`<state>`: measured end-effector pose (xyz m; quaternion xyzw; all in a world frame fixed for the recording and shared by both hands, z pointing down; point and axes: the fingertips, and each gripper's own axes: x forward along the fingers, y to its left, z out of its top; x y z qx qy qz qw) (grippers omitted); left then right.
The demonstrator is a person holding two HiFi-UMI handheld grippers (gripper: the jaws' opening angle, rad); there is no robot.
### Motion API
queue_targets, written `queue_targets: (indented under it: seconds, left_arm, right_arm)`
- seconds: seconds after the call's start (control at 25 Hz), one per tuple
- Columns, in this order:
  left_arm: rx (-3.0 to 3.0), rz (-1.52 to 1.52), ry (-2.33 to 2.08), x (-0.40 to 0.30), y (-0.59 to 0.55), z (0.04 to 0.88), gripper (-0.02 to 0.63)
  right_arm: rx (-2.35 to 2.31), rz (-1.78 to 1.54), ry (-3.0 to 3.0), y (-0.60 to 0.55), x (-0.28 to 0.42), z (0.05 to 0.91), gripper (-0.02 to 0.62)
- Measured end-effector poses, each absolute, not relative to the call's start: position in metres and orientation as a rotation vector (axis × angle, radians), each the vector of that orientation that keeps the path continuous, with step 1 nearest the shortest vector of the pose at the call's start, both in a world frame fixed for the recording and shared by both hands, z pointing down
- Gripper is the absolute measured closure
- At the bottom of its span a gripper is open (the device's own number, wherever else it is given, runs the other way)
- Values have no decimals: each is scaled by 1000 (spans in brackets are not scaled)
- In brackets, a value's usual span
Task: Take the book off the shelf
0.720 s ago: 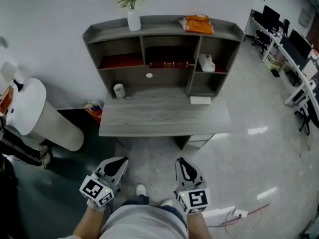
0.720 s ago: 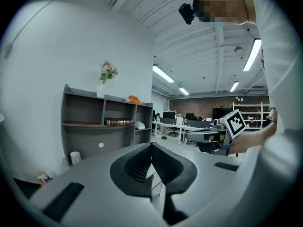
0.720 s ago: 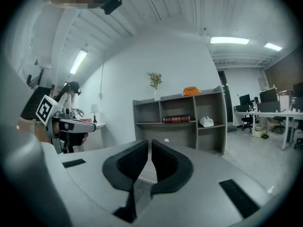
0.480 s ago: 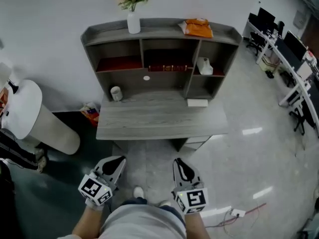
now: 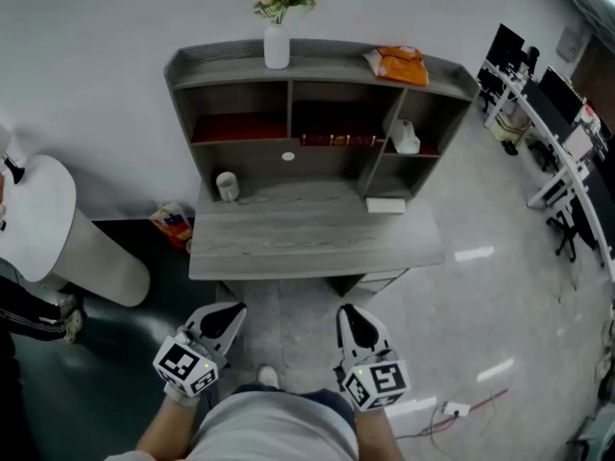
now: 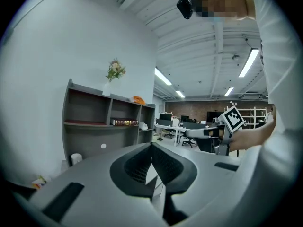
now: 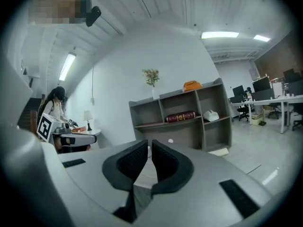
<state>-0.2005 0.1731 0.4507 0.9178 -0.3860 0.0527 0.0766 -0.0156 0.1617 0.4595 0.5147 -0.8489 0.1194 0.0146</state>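
Note:
A dark red book (image 5: 337, 140) lies flat on the middle shelf of the grey shelf unit (image 5: 317, 58); it also shows as the book (image 6: 124, 122) in the left gripper view and the book (image 7: 180, 116) in the right gripper view. My left gripper (image 5: 227, 316) and right gripper (image 5: 352, 321) are held low near my body, well short of the desk (image 5: 312, 243). Both are shut with nothing between the jaws. The left gripper (image 6: 151, 148) and right gripper (image 7: 149, 148) point toward the shelf from a distance.
A white vase with flowers (image 5: 277, 36) and an orange bag (image 5: 399, 62) sit on top of the unit. A white object (image 5: 405, 136) is in the right compartment; a cup (image 5: 227, 186) and a white box (image 5: 385, 205) are on the desk. A round white table (image 5: 43, 219) stands at the left, office desks (image 5: 562, 133) at the right.
The view has shifted slightly, so the shelf sits a little further right in the picture. Both grippers stay in the same low place and remain shut.

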Motion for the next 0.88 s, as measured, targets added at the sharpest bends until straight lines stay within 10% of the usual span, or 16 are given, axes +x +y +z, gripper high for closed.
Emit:
queue_targets:
  seconds: [0.88]
  left_arm:
    - [2629, 149, -1139, -184, 69, 485, 589]
  right_arm:
    - [1544, 521, -2661, 52, -10, 501, 559]
